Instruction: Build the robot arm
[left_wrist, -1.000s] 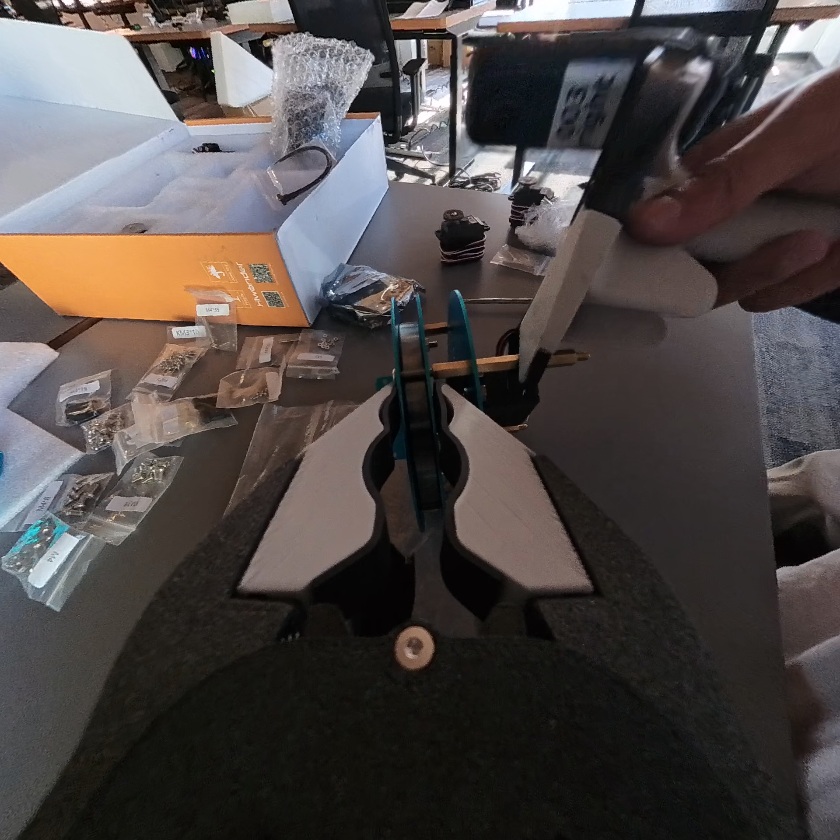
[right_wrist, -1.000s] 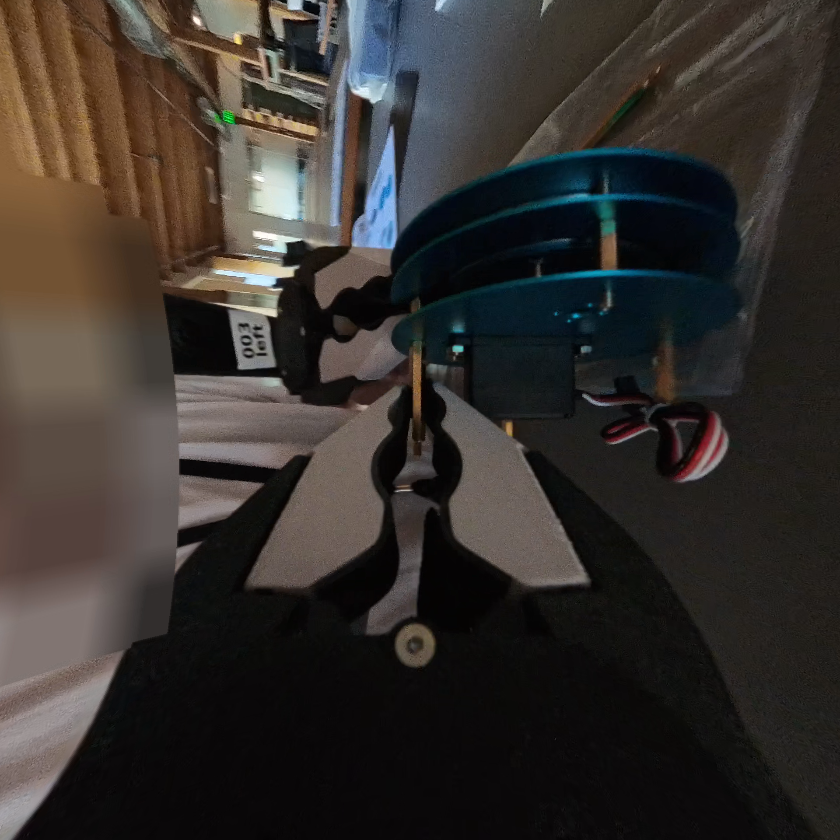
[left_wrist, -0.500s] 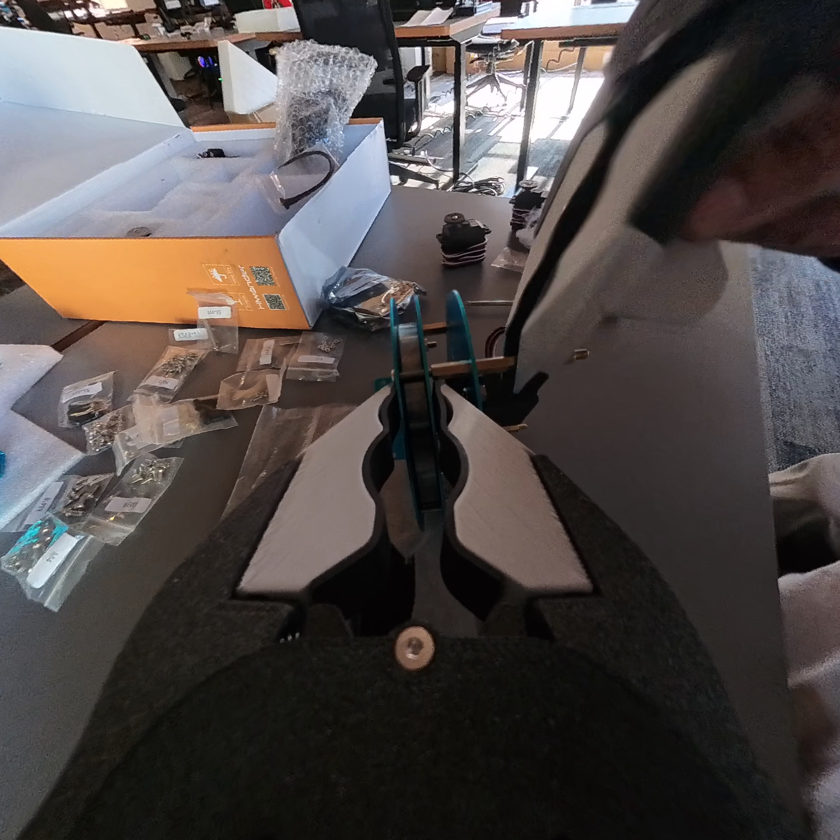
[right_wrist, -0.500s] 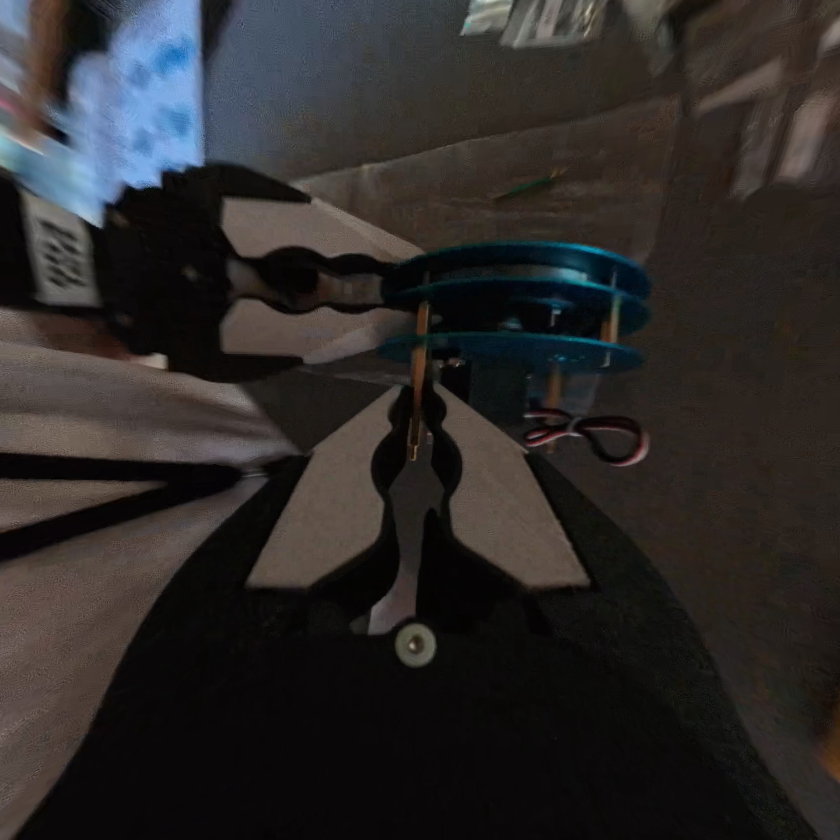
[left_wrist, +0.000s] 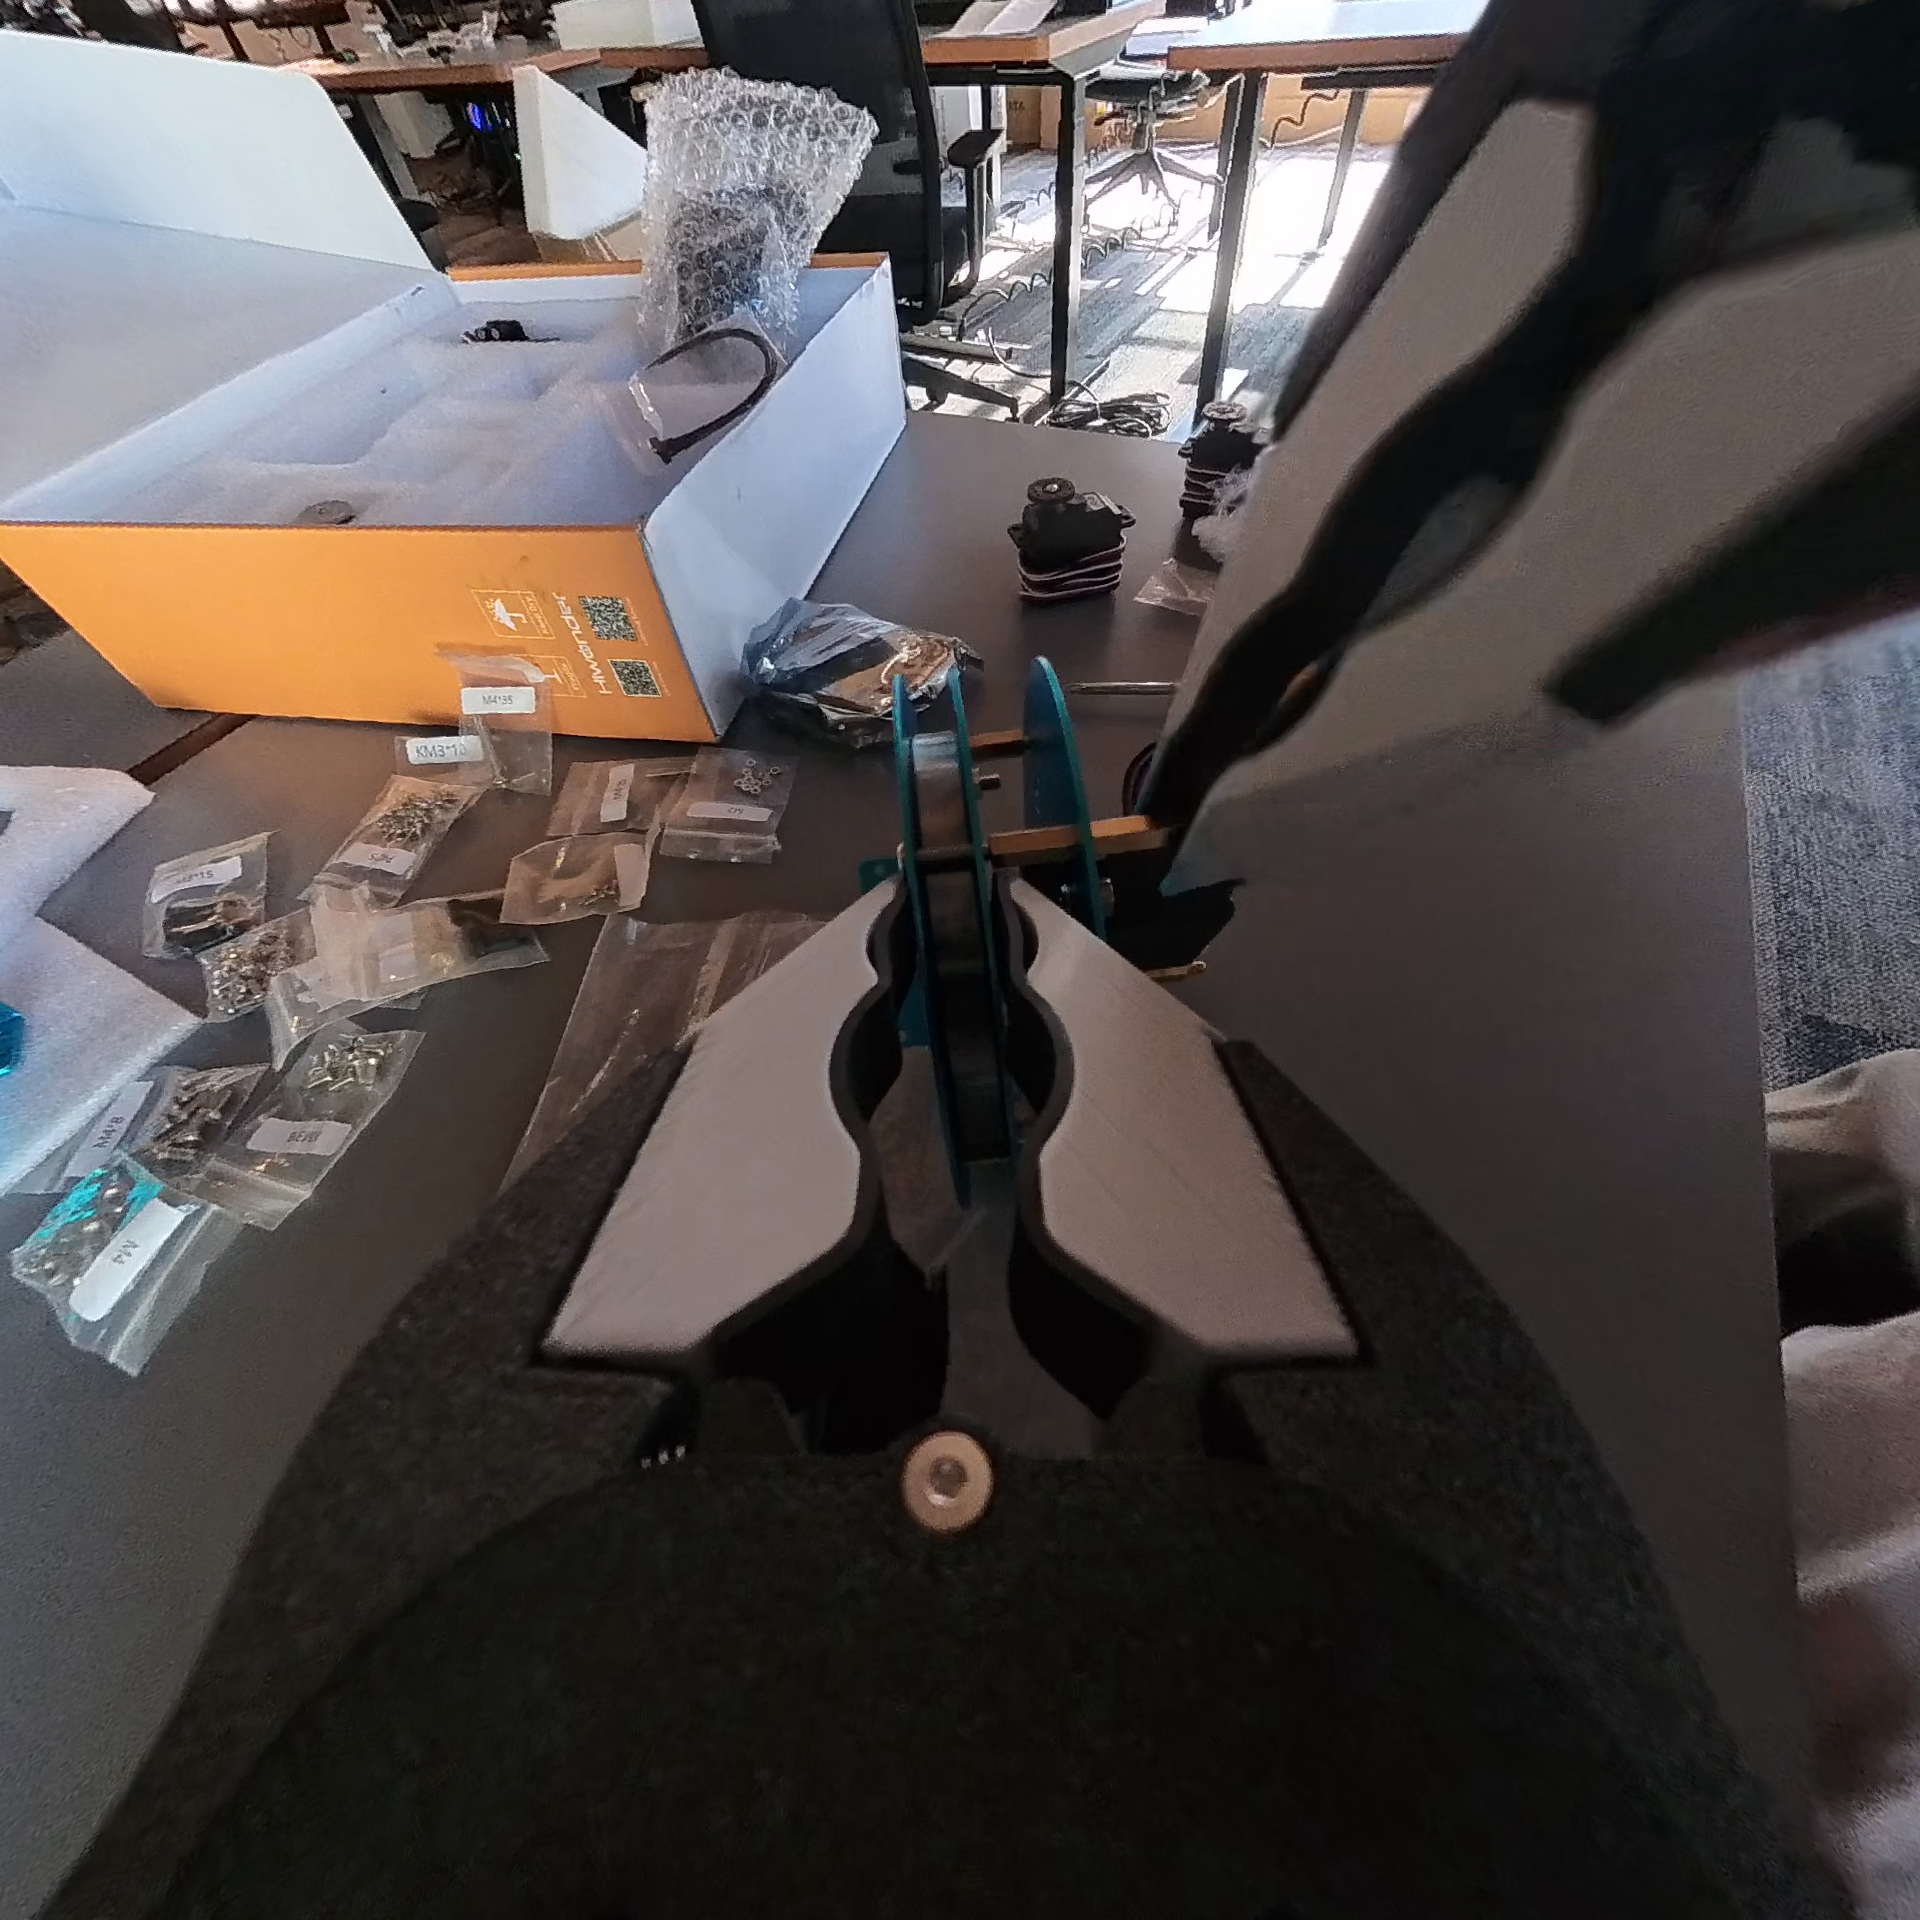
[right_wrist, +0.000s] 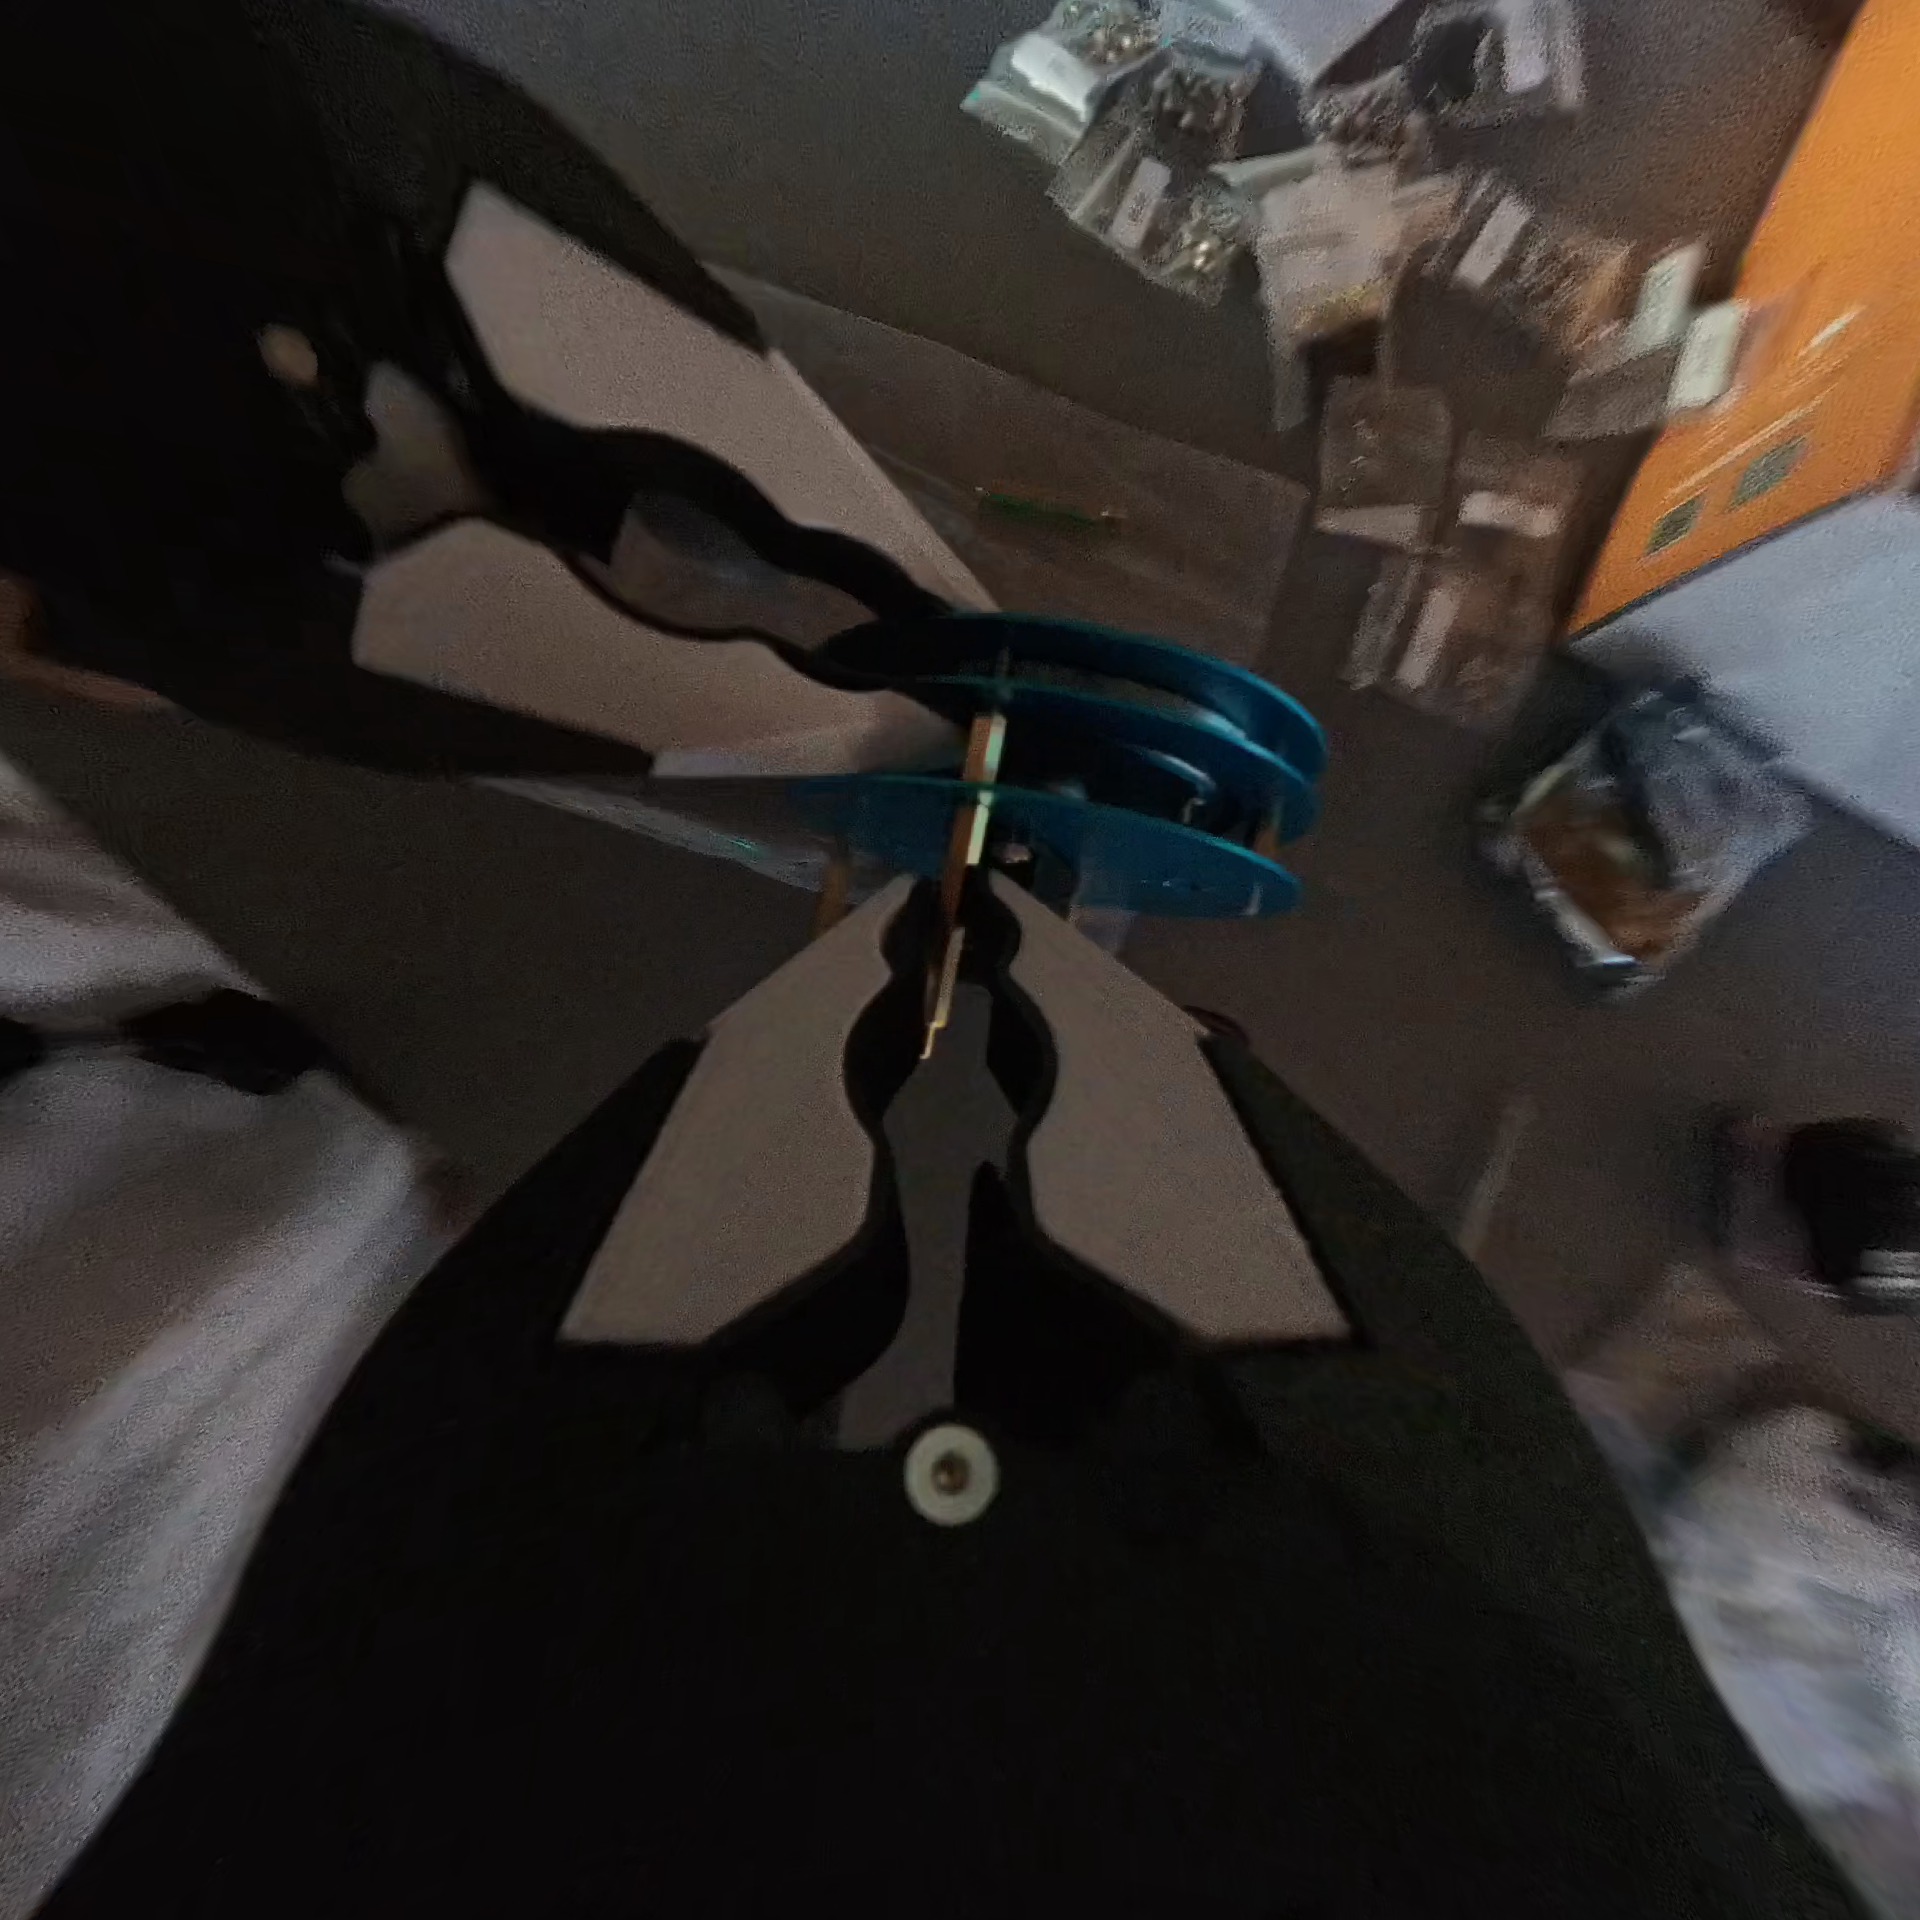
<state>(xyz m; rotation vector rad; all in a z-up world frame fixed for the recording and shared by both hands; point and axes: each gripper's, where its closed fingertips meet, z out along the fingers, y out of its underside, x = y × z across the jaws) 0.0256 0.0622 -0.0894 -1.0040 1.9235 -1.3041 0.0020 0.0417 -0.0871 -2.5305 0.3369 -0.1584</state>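
— Tongs first: how does the left tongs (left_wrist: 951, 914) stand?
— Its two fingers are clamped on the edge of the blue disc assembly (left_wrist: 977, 821), a stack of round blue plates joined by brass standoffs, held on edge above the dark surface (left_wrist: 1455, 1039), near the middle of it.
— And the right tongs (right_wrist: 951, 914)?
— It is closed on one brass standoff (right_wrist: 961, 883) that sticks out past the lowest plate of the same assembly. The left wrist view shows it coming in from the upper right, its tip at the end of that standoff. The right wrist view is blurred, so finer detail there cannot be told.
— What lies around them?
— An open orange box (left_wrist: 343, 613) with a white foam lining sits toward the surface's far left corner, with a bubble-wrap bundle (left_wrist: 743, 197) and a black cable loop (left_wrist: 712, 390) on top of it. Many small clear bags of screws (left_wrist: 312, 935) are spread along the left edge in front of the box. A crumpled dark bag (left_wrist: 852, 665) lies just beside the box's near right corner. A black servo (left_wrist: 1070, 540) with wire wound around it stands toward the far edge, and a second one (left_wrist: 1216, 462) is farther back. A flat clear plastic sheet (left_wrist: 644, 997) lies on the surface under the left tongs.
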